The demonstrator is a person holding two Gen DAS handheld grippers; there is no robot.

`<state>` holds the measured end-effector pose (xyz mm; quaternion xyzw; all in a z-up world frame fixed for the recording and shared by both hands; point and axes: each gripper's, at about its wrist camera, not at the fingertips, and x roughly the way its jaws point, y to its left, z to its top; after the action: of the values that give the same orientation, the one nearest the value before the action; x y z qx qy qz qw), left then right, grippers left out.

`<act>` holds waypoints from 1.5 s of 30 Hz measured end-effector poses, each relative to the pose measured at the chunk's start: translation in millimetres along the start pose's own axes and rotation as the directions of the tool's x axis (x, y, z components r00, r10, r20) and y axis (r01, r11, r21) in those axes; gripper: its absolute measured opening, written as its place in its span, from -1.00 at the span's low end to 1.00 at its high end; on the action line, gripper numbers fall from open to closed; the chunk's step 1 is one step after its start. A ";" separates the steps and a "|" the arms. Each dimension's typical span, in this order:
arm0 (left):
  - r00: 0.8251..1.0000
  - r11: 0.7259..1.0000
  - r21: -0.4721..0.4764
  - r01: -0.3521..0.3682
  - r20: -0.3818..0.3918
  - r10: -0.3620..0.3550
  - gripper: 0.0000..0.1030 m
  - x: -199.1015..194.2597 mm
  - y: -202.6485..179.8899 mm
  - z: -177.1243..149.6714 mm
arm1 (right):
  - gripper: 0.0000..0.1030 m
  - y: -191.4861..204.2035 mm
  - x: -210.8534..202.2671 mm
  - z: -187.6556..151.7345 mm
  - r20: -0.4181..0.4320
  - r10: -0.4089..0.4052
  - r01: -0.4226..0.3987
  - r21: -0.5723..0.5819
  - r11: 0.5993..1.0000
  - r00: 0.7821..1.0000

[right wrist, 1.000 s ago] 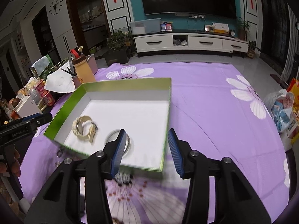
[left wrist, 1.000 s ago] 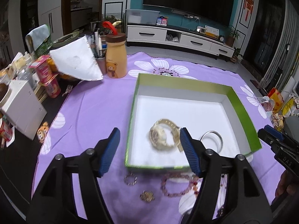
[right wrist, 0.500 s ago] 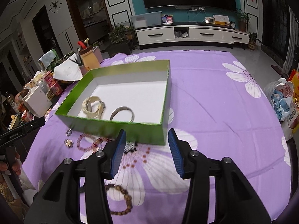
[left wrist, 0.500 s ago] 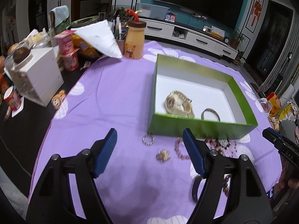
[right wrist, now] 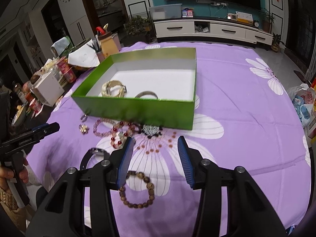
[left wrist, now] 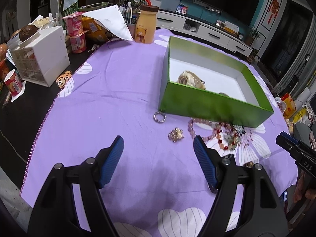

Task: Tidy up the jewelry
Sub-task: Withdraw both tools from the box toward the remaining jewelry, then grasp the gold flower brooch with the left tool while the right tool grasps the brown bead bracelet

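A green box (left wrist: pixel 213 102) (right wrist: pixel 138 109) with a white inside stands on the purple flowered cloth. It holds a gold watch (left wrist: pixel 190 79) (right wrist: pixel 114 88) and a silver bangle (right wrist: pixel 147 94). In front of it lie a small ring (left wrist: pixel 159 117), a gold brooch (left wrist: pixel 175 134), pink and red bead bracelets (left wrist: pixel 221 134) (right wrist: pixel 114 130), a brown bead bracelet (right wrist: pixel 138 189) and a dark bangle (right wrist: pixel 92 155). My left gripper (left wrist: pixel 159 144) is open and empty, short of the brooch. My right gripper (right wrist: pixel 156 144) is open and empty, above the cloth near the beads.
A bear bottle (left wrist: pixel 145 25), white paper (left wrist: pixel 110 21), yoghurt cups (left wrist: pixel 76 31) and a white drawer box (left wrist: pixel 41 55) crowd the far left. The cloth's edge (left wrist: pixel 45 118) runs down the left. Bags (right wrist: pixel 304 102) lie off the table at right.
Both grippers have pulled back from over the box toward the table's near side. The loose jewelry in front of the box has come into view. Both stay open.
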<state>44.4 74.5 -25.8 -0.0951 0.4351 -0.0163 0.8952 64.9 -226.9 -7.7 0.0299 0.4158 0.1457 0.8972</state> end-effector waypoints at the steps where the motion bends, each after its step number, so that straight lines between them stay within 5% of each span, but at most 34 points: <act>1: 1.000 1.000 0.001 0.000 -0.002 0.000 0.44 0.3 -0.3 -1.4 | -0.09 0.4 0.5 -1.4 -0.006 0.002 -0.002 -0.002 1.000 1.000; 17: 0.999 0.997 0.082 0.011 -0.040 -0.008 0.44 33.6 -19.0 -9.9 | -0.09 15.0 26.9 -40.4 -0.136 0.021 -0.032 -0.079 0.996 0.990; 22: 0.999 0.992 0.120 0.029 -0.041 -0.024 0.25 49.0 -30.2 -4.9 | -0.10 24.4 36.4 -48.3 -0.146 0.003 -0.025 -0.151 0.988 0.989; 30: 0.998 0.987 0.154 0.040 -0.059 -0.031 -0.07 70.4 -38.0 0.7 | -0.40 23.8 44.4 -53.0 -0.138 -0.017 -0.012 -0.209 0.978 0.990; 34: 0.998 0.984 0.174 0.039 -0.057 -0.030 -0.33 75.4 -39.4 1.2 | -0.79 22.8 44.6 -53.1 -0.125 -0.028 -0.002 -0.230 0.973 0.992; 36: 0.998 0.983 0.178 0.041 -0.057 -0.032 -0.52 76.1 -40.1 1.2 | -0.79 22.1 45.0 -52.5 -0.117 -0.033 0.006 -0.226 0.974 0.993; 45: 0.998 0.983 0.172 0.059 -0.042 -0.053 -0.62 65.7 -37.8 -1.5 | -0.79 18.3 32.0 -41.1 -0.056 -0.036 0.024 -0.195 0.981 0.998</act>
<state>86.1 29.9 -70.7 -0.0288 0.4459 -0.0811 0.8910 49.1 -203.0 -55.0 -0.0684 0.4266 0.1727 0.8851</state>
